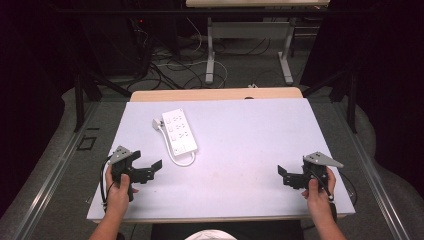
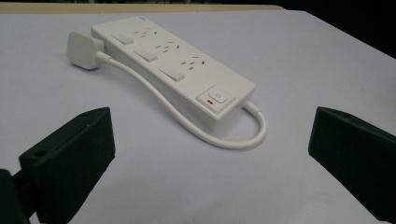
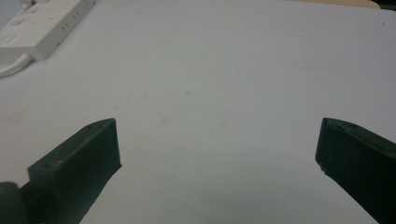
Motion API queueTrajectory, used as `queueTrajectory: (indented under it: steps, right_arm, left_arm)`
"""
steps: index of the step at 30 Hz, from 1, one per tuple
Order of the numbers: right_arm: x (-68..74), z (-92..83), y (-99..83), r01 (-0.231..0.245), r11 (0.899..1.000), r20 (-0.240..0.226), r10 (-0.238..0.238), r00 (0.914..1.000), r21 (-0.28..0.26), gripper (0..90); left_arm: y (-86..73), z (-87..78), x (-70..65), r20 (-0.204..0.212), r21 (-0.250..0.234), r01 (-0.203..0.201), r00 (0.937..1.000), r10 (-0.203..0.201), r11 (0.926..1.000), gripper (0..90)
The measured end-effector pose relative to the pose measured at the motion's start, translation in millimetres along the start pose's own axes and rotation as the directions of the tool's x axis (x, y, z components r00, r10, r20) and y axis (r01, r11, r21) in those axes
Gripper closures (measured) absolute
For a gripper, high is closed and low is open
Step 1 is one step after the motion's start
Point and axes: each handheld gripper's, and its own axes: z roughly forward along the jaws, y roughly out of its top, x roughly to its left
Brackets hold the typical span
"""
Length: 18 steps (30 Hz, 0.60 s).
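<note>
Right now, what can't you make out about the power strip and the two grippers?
- Power strip: cut off by the top-left edge in the right gripper view; socket details too small in the high view.
- Plug: its prongs face away in the left gripper view.
- Left gripper, right gripper: jaws open, their tips cut off by each gripper view's bottom edge.

White power strip (image 1: pixel 179 132) on the table (image 1: pixel 250 150), left gripper (image 1: pixel 142 169) near it, right gripper (image 1: pixel 290 176) well apart
</note>
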Motion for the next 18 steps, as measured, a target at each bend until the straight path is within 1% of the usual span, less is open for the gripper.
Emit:
queueTrajectory:
  steps: [3,5,6,7,8,9,10,12,13,14,15,18]
  right_arm:
    - [0.3,-0.2,0.0,-0.004,1.000,-0.001,0.004,1.0000,-0.008,0.0]
    - [1.5,1.3,0.0,0.006,1.000,-0.003,-0.006,1.0000,-0.011,0.0]
    - [2.9,1.8,0.6,0.004,1.000,-0.008,-0.004,1.0000,-0.006,0.0]
    - [3.9,1.8,1.6,0.009,1.000,-0.008,-0.009,0.9999,0.003,0.0]
    - [4.0,3.4,2.3,0.025,1.000,-0.015,-0.025,0.9996,-0.008,0.0]
    - [5.7,4.6,2.7,0.021,1.000,-0.012,-0.021,0.9997,-0.013,0.0]
    - [5.9,4.8,2.9,0.030,1.000,-0.019,-0.030,0.9994,-0.003,0.0]
    - [6.5,7.1,2.0,0.028,1.000,-0.023,-0.028,0.9993,0.001,0.0]
    - [7.1,7.9,1.5,0.015,1.000,-0.034,-0.015,0.9993,0.005,0.0]
    - [6.7,8.7,1.4,0.021,1.000,-0.034,-0.021,0.9992,0.005,0.0]
    - [6.7,8.6,1.9,0.021,1.000,-0.038,-0.020,0.9991,0.015,0.0]
    - [7.1,9.0,2.6,0.022,1.000,-0.039,-0.021,0.9990,0.007,0.0]
  left_arm:
    - [-1.1,-0.7,-1.0,0.003,0.005,0.006,1.0000,-0.006,1.0000,0.5]
    - [-1.6,-1.7,-1.1,0.006,0.000,0.004,1.0000,-0.004,1.0000,0.6]
    - [-1.6,-2.3,-1.0,0.006,0.001,0.000,1.0000,0.000,1.0000,0.6]
    - [-1.6,-2.3,-1.0,0.006,0.001,0.000,1.0000,0.000,1.0000,0.5]
    - [-1.8,-2.9,-0.7,0.004,0.003,-0.005,1.0000,0.005,1.0000,0.6]
    - [-2.2,-3.6,-0.6,0.000,0.004,-0.002,1.0000,0.002,1.0000,0.6]
    - [-2.4,-4.5,0.2,-0.001,0.003,-0.002,1.0000,0.002,1.0000,0.6]
    - [-3.1,-6.5,1.0,-0.003,0.003,0.005,1.0000,-0.005,1.0000,0.6]
    - [-3.3,-7.3,1.0,-0.004,0.003,0.011,0.9999,-0.011,0.9999,0.6]
    - [-3.1,-7.8,1.0,-0.006,0.001,0.013,0.9999,-0.013,0.9999,0.6]
    - [-2.0,-8.1,1.4,-0.007,-0.006,0.003,1.0000,-0.003,1.0000,0.6]
    - [0.7,-7.7,1.7,-0.010,-0.004,0.001,1.0000,-0.001,1.0000,0.7]
